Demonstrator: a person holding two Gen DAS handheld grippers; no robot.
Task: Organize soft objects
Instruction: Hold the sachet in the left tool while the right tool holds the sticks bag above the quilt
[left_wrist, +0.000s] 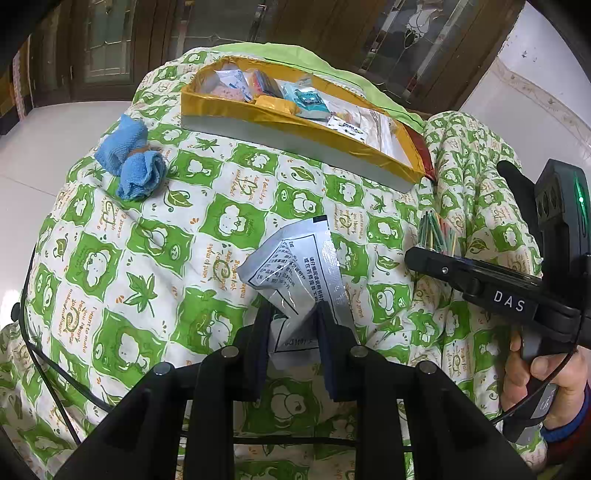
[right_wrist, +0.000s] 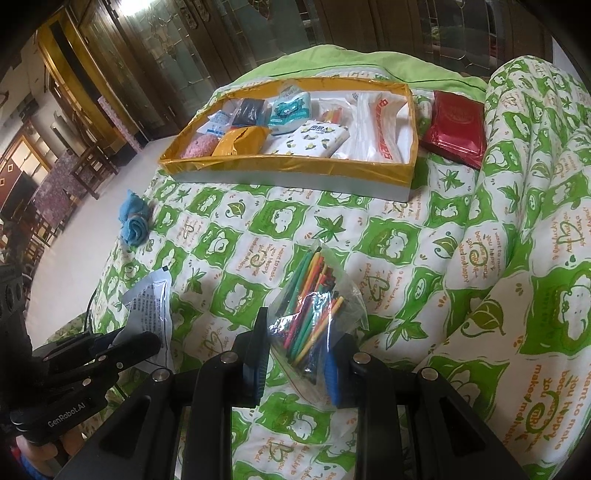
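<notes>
My left gripper is shut on a silver foil sachet printed with black text, held over the green-and-white quilt. My right gripper is shut on a clear bag of coloured sticks. In the left wrist view that bag and the right gripper sit at the right, held by a person's hand. The sachet and the left gripper show at the lower left of the right wrist view. A yellow-rimmed box holding several packets lies farther off.
A rolled blue cloth lies at the quilt's left edge. A red packet rests right of the box. The quilt bunches into a high fold at the right. A black cable trails at the lower left.
</notes>
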